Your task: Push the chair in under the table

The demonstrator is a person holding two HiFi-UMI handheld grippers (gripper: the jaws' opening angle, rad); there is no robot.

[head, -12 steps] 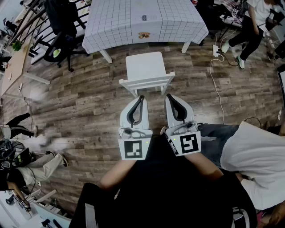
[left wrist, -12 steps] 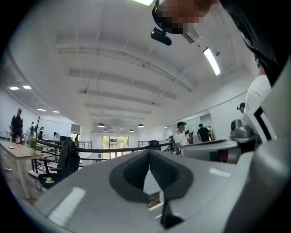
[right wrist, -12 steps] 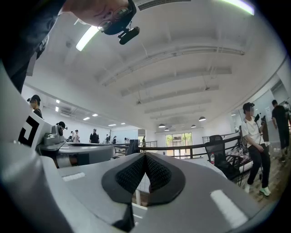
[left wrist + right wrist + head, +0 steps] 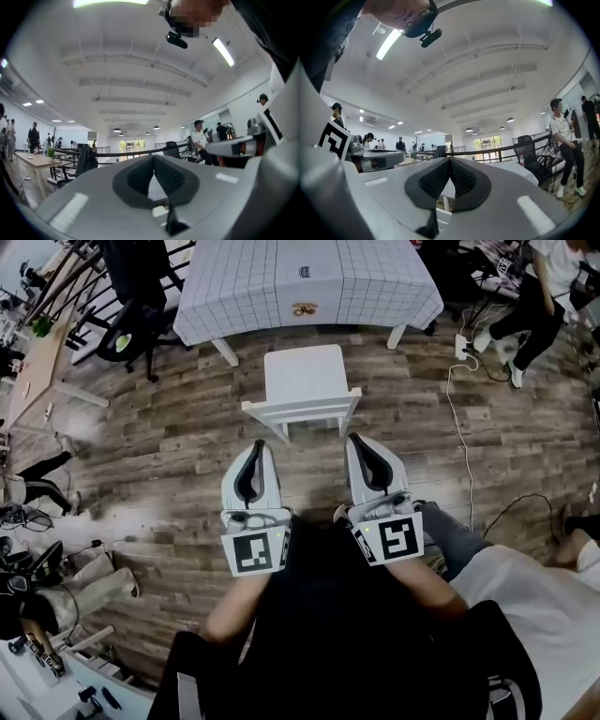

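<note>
Farthest left, well apart from the tongs, stand a wooden desk (image 4: pixel 26 381) and a black office chair (image 4: pixel 136 287); neither lies in the path. The left gripper (image 4: pixel 255 444) is held level with its jaws pressed together on nothing. It sits just short of the left end of the backrest (image 4: pixel 300 409) and does not appear to touch it. The white chair (image 4: pixel 305 379) lies straight ahead, between the two tongs, with its back toward them and its seat toward the table (image 4: pixel 309 282) beyond. The backrest runs crosswise to the jaws and is slightly skewed, its left end a little nearer. A strip of bare floor (image 4: pixel 187 437) separates the seat from the tablecloth's edge, so the chair is not yet under the table. It lines up between the table's two near legs, which looks to leave room for a straight push forward. The right gripper (image 4: pixel 354 437) is likewise closed and empty, just short of the backrest's right end, so both tongs seem about equally near. Farther right, a cable (image 4: pixel 457 427) trails over the floor and a person (image 4: pixel 534 287) stands beyond it, both off the line of the push.
</note>
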